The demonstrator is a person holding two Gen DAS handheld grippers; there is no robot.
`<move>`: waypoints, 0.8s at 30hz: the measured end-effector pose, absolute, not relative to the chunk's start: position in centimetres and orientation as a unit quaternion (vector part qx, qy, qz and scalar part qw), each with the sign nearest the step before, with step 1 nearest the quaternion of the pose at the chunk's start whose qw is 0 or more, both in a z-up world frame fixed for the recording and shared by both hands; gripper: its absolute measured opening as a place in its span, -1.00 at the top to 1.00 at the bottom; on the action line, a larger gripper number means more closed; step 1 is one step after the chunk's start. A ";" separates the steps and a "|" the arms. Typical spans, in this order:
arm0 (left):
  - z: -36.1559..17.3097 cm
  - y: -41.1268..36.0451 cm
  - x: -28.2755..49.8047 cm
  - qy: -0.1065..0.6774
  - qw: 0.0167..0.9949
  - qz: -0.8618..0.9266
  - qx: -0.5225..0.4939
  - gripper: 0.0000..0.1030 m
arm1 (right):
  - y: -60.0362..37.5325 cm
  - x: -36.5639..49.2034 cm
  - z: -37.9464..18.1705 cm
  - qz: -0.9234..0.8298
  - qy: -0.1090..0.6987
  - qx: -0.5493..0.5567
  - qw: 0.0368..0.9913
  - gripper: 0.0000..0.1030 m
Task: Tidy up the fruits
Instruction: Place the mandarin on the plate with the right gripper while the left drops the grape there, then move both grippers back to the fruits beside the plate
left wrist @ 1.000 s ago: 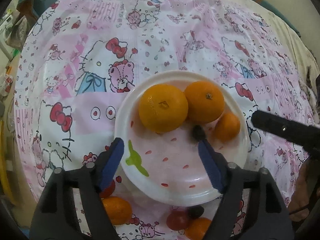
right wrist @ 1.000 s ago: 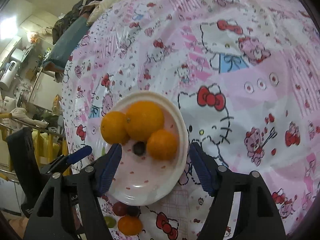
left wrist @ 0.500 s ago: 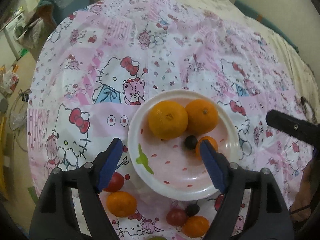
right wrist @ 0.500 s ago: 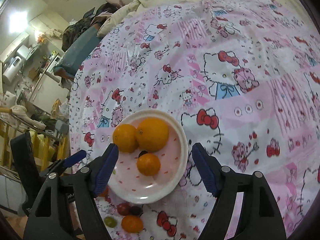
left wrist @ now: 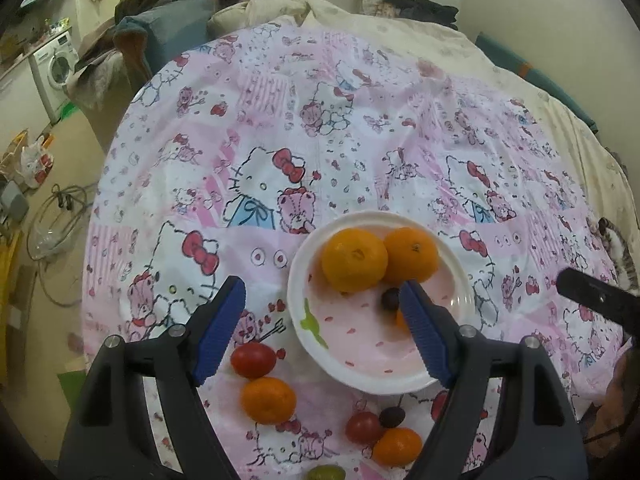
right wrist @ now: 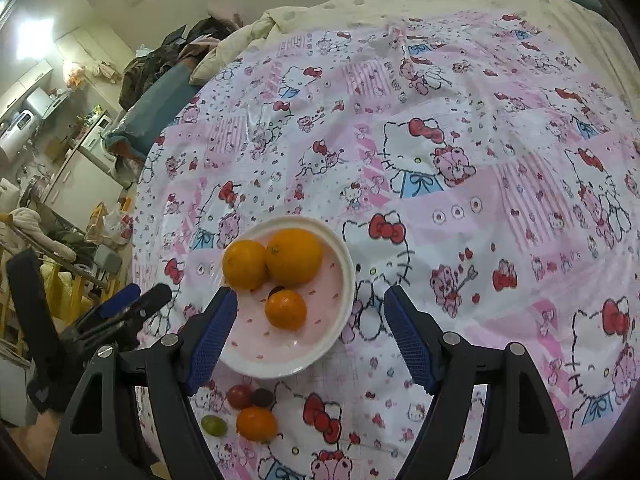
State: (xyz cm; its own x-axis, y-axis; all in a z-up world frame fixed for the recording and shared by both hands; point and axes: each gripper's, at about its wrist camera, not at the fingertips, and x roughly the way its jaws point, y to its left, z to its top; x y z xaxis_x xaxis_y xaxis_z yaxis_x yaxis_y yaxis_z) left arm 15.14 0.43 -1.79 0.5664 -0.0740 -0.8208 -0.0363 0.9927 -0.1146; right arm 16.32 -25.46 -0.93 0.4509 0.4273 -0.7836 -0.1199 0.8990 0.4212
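Picking the next loose fruit calls for care: both grippers, left (left wrist: pixel 320 328) and right (right wrist: pixel 310 334), hang spread and empty above the plate (left wrist: pixel 304 276); approach the tomato (left wrist: pixel 253 359) squarely, closing gently.

Loose fruit (left wrist: pixel 267 399) is crowding the plate's (left wrist: pixel 298 308) six o'clock edge; from nine through three o'clock the tablecloth (left wrist: pixel 360 120) is lying open for my fingers to pass.
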 end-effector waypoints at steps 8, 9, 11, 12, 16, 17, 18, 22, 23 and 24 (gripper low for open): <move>-0.8 0.7 12.6 0.471 0.881 -0.009 -0.037 -0.49 | -26.2 13.7 -0.8 0.174 0.500 0.172 0.831 -0.52; -0.6 0.8 12.1 0.473 0.881 -0.006 -0.036 -0.49 | -26.1 13.3 -0.8 0.177 0.500 0.172 0.830 -0.52; -0.4 1.1 11.4 0.476 0.879 -0.005 -0.036 -0.49 | -26.0 12.7 -0.9 0.180 0.502 0.172 0.828 -0.52; -0.4 1.3 11.0 0.479 0.877 -0.004 -0.040 -0.49 | -25.9 12.4 -0.9 0.182 0.503 0.173 0.827 -0.52; -0.3 2.2 9.7 0.491 0.869 -0.011 -0.057 -0.49 | -25.6 11.3 -1.3 0.187 0.510 0.176 0.821 -0.52; -0.4 2.3 9.4 0.499 0.865 -0.011 -0.050 -0.49 | -25.6 11.2 -1.4 0.187 0.512 0.176 0.820 -0.52; -0.7 2.3 9.2 0.507 0.861 -0.006 -0.043 -0.49 | -25.4 11.0 -1.7 0.185 0.517 0.175 0.817 -0.52; -1.6 3.5 8.4 0.528 0.845 0.003 -0.078 -0.49 | -25.0 10.8 -3.2 0.190 0.539 0.184 0.800 -0.52; -1.6 3.6 8.2 0.528 0.845 0.005 -0.082 -0.49 | -24.8 10.9 -3.5 0.190 0.543 0.185 0.797 -0.52; -1.5 3.6 8.0 0.526 0.847 0.008 -0.082 -0.49 | -24.7 10.9 -3.8 0.189 0.547 0.182 0.795 -0.52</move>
State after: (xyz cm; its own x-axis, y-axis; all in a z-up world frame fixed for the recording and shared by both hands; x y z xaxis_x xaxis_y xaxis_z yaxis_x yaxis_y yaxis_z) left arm 8.01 3.65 -1.54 0.4466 -0.0722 -0.8918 -0.1000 0.9865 -0.1299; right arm 10.90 -24.68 -3.80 0.3301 0.4994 -0.8010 -0.1006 0.8624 0.4962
